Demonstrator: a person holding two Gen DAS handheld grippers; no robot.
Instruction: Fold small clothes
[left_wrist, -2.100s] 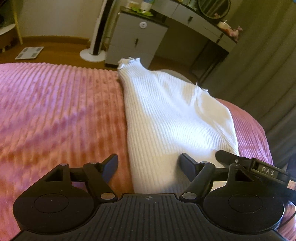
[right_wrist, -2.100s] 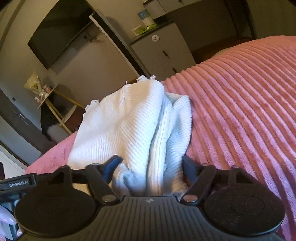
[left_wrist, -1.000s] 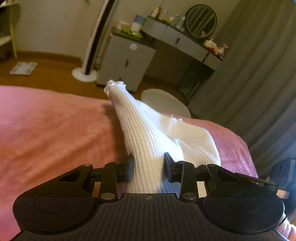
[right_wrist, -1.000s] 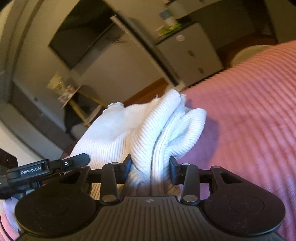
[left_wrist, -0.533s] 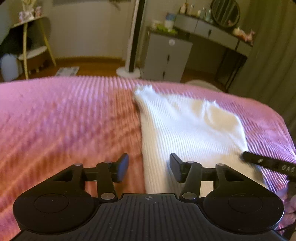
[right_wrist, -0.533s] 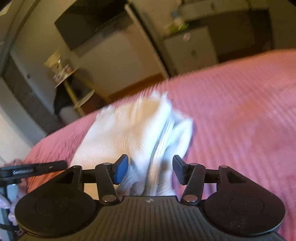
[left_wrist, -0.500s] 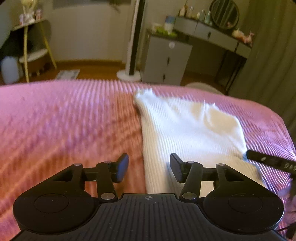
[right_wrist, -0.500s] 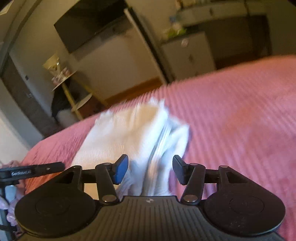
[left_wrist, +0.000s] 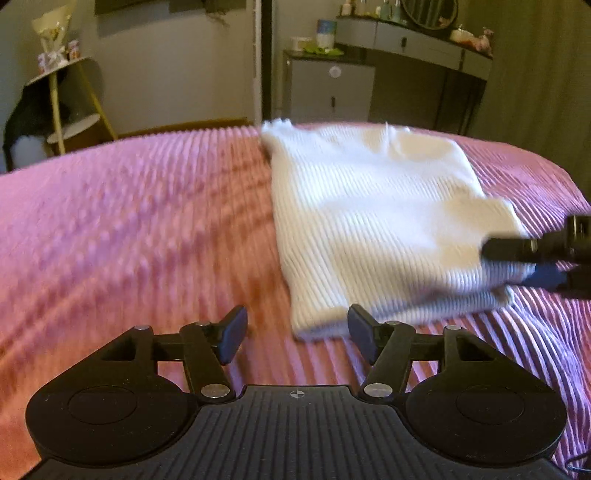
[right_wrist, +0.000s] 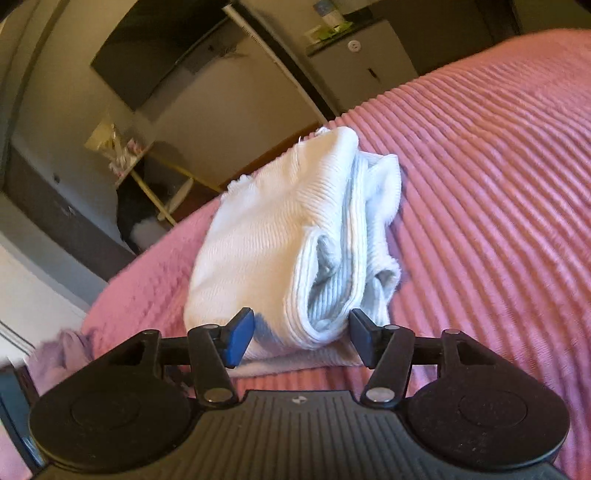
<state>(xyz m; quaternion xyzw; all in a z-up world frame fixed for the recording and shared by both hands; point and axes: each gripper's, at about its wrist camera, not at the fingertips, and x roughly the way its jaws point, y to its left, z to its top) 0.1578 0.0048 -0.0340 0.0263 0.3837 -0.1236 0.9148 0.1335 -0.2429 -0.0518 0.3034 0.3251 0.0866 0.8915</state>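
Garment: white ribbed knit top (left_wrist: 373, 218), folded into a layered rectangle, lying flat on the pink ribbed bedspread (left_wrist: 129, 221).
Left claw (left_wrist: 297, 334): spread wide, empty.
Right claw (right_wrist: 301, 338): spread wide, empty, straddling the garment's near edge.

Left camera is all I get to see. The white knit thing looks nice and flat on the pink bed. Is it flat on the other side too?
Observer: No. In the right view the white knit garment shows an open end with bunched layers stacked up.
Operator: Are the right tongs pinching it?
Observer: No, the right tongs are open, one finger on each side of that bunched end.
Operator: Anything else lying on the bed?
Observer: A bit of lilac fabric shows at the edge of the pink bedspread, left of the right tongs.
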